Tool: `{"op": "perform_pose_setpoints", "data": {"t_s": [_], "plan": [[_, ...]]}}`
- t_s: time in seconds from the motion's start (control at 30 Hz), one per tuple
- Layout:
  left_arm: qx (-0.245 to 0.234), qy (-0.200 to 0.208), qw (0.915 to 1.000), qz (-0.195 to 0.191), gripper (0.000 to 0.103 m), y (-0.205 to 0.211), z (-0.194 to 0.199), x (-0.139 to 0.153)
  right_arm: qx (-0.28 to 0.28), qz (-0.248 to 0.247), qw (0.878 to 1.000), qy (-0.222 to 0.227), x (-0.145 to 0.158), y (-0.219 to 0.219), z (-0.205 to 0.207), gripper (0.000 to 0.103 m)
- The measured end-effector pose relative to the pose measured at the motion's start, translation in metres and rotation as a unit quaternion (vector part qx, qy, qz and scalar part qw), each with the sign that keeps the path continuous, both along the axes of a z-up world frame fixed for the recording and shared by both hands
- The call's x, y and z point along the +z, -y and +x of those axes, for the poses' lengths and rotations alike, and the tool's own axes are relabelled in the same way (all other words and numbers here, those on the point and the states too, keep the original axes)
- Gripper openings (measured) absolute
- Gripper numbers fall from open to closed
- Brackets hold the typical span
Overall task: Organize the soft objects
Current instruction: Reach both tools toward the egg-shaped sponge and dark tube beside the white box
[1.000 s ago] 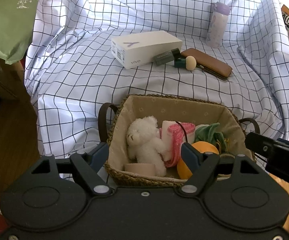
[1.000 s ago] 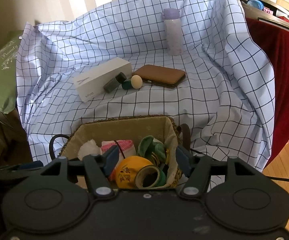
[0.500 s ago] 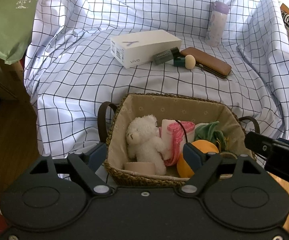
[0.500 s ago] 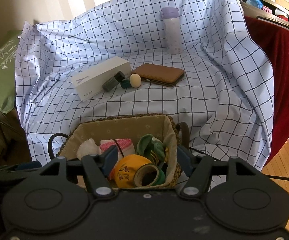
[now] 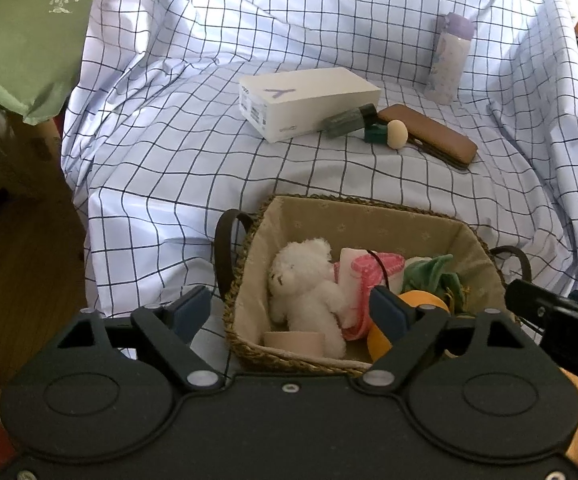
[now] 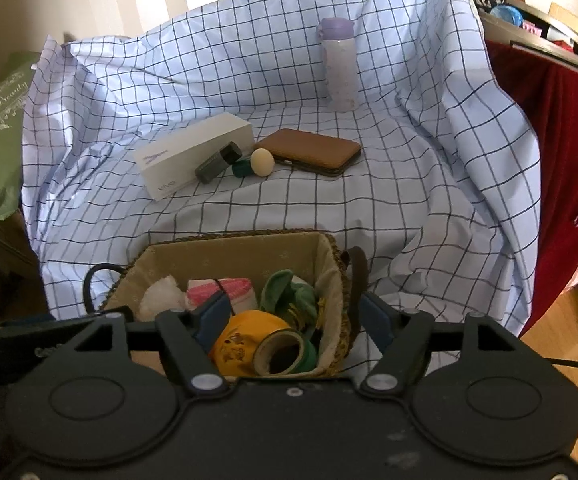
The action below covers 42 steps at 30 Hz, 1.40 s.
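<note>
A woven basket (image 5: 249,280) (image 6: 337,256) stands at the front edge of a checked sheet. It holds a white teddy bear (image 5: 305,284), a pink and white cloth (image 5: 369,272) (image 6: 225,286), a green cloth (image 5: 429,274) (image 6: 289,292), an orange soft ball (image 5: 421,300) (image 6: 245,344) and tape rolls (image 5: 293,340) (image 6: 281,354). My left gripper (image 5: 289,314) is open and empty, in front of the basket. My right gripper (image 6: 293,318) is open and empty, above the basket's near right corner.
On the sheet behind the basket lie a white box (image 5: 309,100) (image 6: 193,160), a grey tube (image 5: 349,120), a beige sponge on a green base (image 5: 395,134) (image 6: 263,162), a brown case (image 5: 429,134) (image 6: 313,152) and a purple-lidded bottle (image 5: 451,56) (image 6: 339,64). A green bag (image 5: 21,40) lies left.
Both grippers have drawn back slightly from the basket. Their jaws stay open and nothing in the basket has moved.
</note>
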<state>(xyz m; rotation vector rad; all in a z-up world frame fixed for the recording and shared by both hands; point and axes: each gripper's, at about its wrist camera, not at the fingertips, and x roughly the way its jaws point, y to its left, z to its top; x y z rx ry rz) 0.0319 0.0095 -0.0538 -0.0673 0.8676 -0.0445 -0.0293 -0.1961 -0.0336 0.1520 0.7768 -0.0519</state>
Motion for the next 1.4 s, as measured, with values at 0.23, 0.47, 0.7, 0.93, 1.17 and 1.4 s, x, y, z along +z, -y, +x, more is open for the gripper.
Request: {"op": "perform_pose_setpoints", "data": {"t_s": [0.23, 0.47, 0.7, 0.93, 1.17, 1.4], "plan": [[-0.005, -0.012, 0.9998, 0.016, 0.087, 0.005, 0.009, -0.004, -0.003, -0.014, 1.0, -0.014, -0.007, 0.0, 0.012, 0.079], [-0.001, -0.011, 0.9995, 0.03, 0.088, 0.005, 0.021, -0.001, -0.012, -0.038, 0.999, -0.015, -0.011, 0.001, 0.027, 0.088], [-0.006, -0.014, 0.9993, 0.035, 0.088, 0.005, 0.04, 0.0, -0.01, -0.059, 0.998, -0.008, -0.01, 0.001, 0.049, 0.089], [-0.014, -0.012, 0.9992, 0.035, 0.088, 0.005, 0.067, 0.0, 0.003, -0.062, 0.998, 0.002, -0.009, -0.005, 0.08, 0.089], [-0.025, -0.006, 0.9994, 0.021, 0.087, 0.004, 0.097, 0.002, 0.008, -0.072, 0.997, 0.025, -0.008, -0.015, 0.115, 0.094], [-0.01, 0.017, 0.9997, 0.012, 0.091, -0.006, 0.124, 0.005, -0.017, -0.092, 0.995, 0.044, -0.014, -0.023, 0.15, 0.102]]}}
